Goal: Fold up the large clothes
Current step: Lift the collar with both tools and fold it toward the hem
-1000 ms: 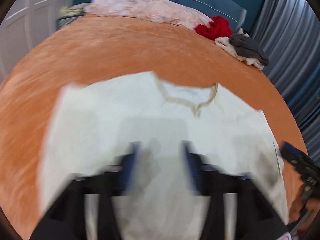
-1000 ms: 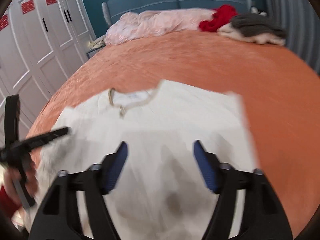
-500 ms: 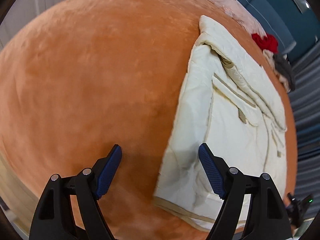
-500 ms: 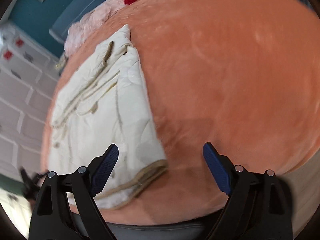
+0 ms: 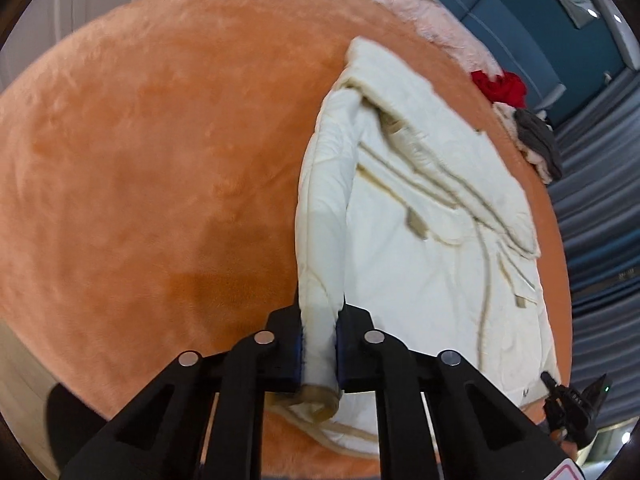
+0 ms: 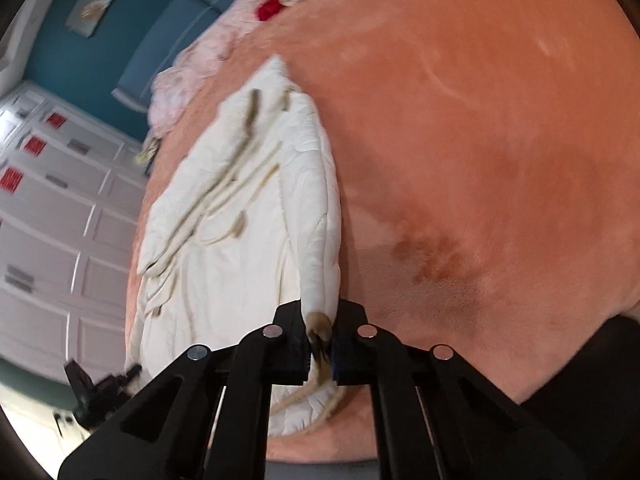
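A cream quilted garment (image 5: 420, 216) lies spread on the orange plush bed cover (image 5: 160, 160), already folded lengthwise into a long panel, with tan trim lines and small tan tabs running across its top face. It sits well down the bed, its near end at the edge where the person stands.

The left tongs (image 5: 319, 354) have just been closing and now pinch the near corner of the garment's outer edge: a rolled band of cream cloth with a tan hem is squeezed tight between the two blue pads, and the cloth rises from the bed up into the grip. The right tongs (image 6: 320, 346) have likewise just been closing, and are clamped on the opposite near corner, where a tan cuff-like end and a thin tan cord poke out between the pads. Both pairs are nearly shut, with only the thickness of the fabric between them.

In the left wrist view the right tongs show small and dark at the lower right, past the garment's far edge; in the right wrist view the left tongs show blurred at the lower left.

At the head of the bed lie a rumpled pink blanket (image 5: 420, 4), a red garment (image 5: 500, 86) and a grey garment (image 5: 538, 142) on some pale cloth, all well apart from the cream one. A teal headboard (image 6: 180, 16) stands behind them, grey curtains (image 5: 600, 200) hang on one side and white cupboard doors (image 6: 52, 216) with red stickers stand on the other
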`<state>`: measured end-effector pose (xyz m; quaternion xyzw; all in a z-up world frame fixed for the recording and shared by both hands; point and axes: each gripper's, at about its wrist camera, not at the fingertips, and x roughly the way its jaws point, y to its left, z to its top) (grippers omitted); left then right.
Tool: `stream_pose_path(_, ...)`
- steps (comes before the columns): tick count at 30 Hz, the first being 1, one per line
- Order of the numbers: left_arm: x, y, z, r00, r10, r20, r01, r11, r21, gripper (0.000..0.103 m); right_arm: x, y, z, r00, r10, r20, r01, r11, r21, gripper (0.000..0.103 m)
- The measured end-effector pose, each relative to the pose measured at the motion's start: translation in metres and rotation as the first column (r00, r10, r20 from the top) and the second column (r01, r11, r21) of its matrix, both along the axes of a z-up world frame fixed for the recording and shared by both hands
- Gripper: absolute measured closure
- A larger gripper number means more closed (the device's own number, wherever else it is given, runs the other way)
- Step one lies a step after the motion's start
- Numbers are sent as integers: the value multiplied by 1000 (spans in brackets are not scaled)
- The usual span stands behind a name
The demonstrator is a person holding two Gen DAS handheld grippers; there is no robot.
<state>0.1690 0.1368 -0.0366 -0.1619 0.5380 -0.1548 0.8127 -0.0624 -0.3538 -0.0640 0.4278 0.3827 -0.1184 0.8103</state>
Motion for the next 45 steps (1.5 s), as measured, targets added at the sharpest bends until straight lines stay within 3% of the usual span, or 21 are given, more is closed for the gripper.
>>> stream_pose_path(4, -29, 6, 33, 996, -73, 49, 72, 997, 40, 96, -22, 13, 30, 993, 118, -6, -119, 990, -82, 99)
stream_pose_path(7, -64, 20, 48, 993, -113, 40, 109, 991, 83, 97, -52, 33, 46, 970, 230, -82, -240, 962, -131, 99)
stream_pose_path(9, -93, 29, 55, 991, -134, 19, 131, 986, 107, 97, -77, 51, 51, 936, 315, -159, -338, 929, -148, 99)
stream_pose_path(12, -145, 41, 64, 982, -185, -32, 188, 968, 165, 97, -120, 79, 60, 859, 427, -282, -479, 865, -151, 99)
stream_pose_path(14, -175, 48, 73, 978, -200, -53, 207, 961, 183, 97, -145, 93, 70, 829, 472, -301, -526, 840, -131, 99)
stream_pose_path(18, -196, 51, 102, 981, -194, -10, 192, 962, 193, 97, -155, 99, 100, 839, 487, -242, -525, 841, -128, 99)
stream_pose_path(21, -173, 43, 136, 979, -179, 96, 164, 976, 146, 97, -125, 84, 140, 877, 459, -141, -480, 843, -243, 99)
stream_pose_path(23, -149, 32, 158, 965, -184, 189, 159, 978, 137, 97, -99, 67, 166, 907, 418, -46, -411, 857, -311, 99)
stream_pose_path(25, -122, 19, 174, 944, -180, 276, 146, 979, 142, 96, -79, 53, 180, 924, 381, 32, -344, 866, -363, 99)
stream_pose_path(28, -84, 5, 181, 927, -150, 343, 99, 982, 162, 95, -38, 36, 190, 937, 326, 122, -249, 873, -420, 99)
stream_pose_path(33, -25, 6, 176, 944, -27, 328, -3, 996, 92, 86, 17, 0, 174, 958, 185, 218, -108, 939, -325, 97)
stream_pose_path(36, -6, -8, 171, 941, -49, 334, 5, 991, 131, 84, 42, -10, 159, 964, 133, 232, -68, 960, -270, 95)
stream_pose_path(41, 32, -20, 137, 968, -54, 246, 7, 982, 186, 85, 79, -17, 137, 973, 94, 212, -53, 980, -192, 90)
stream_pose_path(45, 56, -27, 116, 975, -83, 205, 41, 979, 202, 84, 89, -24, 128, 973, 80, 215, -46, 987, -156, 84)
